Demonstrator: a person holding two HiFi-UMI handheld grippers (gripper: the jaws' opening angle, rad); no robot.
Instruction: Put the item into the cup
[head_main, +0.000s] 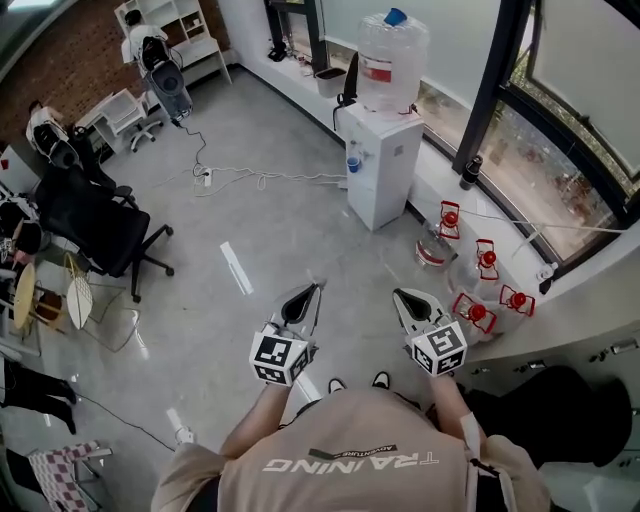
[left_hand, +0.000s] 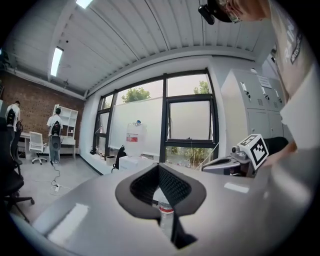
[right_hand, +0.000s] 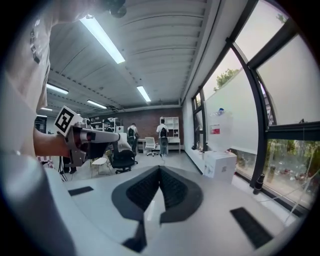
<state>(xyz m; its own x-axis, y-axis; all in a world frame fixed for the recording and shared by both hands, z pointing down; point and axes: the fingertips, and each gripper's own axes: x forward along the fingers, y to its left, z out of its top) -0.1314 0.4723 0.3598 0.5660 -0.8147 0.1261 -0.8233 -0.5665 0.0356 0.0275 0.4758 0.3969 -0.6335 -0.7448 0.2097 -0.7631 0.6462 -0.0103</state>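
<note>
Office chair (head_main: 95, 225) far left, on bare floor (head_main: 230, 310). Left tongs (head_main: 308, 296) held out over the floor, closed tip to tip and gripping nothing. A red-banded bottle (left_hand: 165, 207) shows through the slot below the tips, apparently beyond them. Water dispenser (head_main: 385, 165) ahead by the window. Right tongs (head_main: 405, 300) likewise closed and empty. Red-capped jugs (head_main: 470, 310) on the floor at right. No cup, item or desk in any view. Judgement: task not begun. Next move: locate both, then open one pair of tongs.

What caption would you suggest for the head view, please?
Person standing on an office floor, left gripper and right gripper both shut and empty, facing a water dispenser.
</note>
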